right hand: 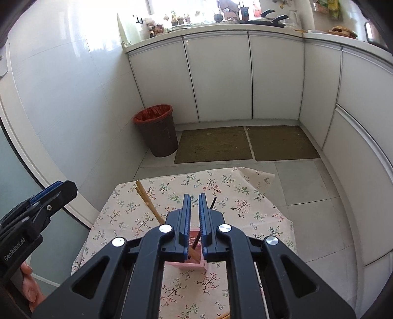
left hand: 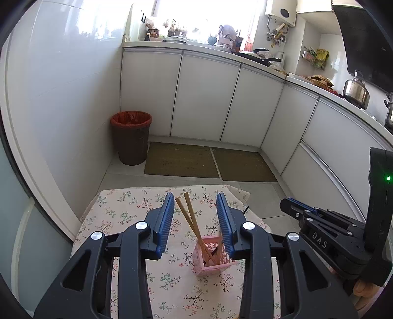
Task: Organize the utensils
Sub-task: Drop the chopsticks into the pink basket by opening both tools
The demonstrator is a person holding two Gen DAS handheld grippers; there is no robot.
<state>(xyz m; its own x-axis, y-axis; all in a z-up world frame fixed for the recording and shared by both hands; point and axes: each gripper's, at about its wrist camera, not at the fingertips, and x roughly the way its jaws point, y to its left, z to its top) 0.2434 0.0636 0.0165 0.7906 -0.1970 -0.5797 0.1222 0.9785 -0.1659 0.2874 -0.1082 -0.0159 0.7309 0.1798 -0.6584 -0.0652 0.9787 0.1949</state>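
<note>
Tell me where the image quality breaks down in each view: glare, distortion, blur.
Left wrist view: the window is blown out white, the cabinets bow from fisheye distortion, and corners are vignetted black. Right wrist view: same window glare, curved cabinets, while the pink holder stays sharp though mostly hidden behind the right tool.

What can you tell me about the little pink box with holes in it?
The small pink plastic holder is square and open-topped, with cut-out holes in its walls. It stands upright on the floral tablecloth. Two wooden chopsticks lean in it, crossing each other, beside a thin dark stick. Neither gripper visibly touches it.
</note>
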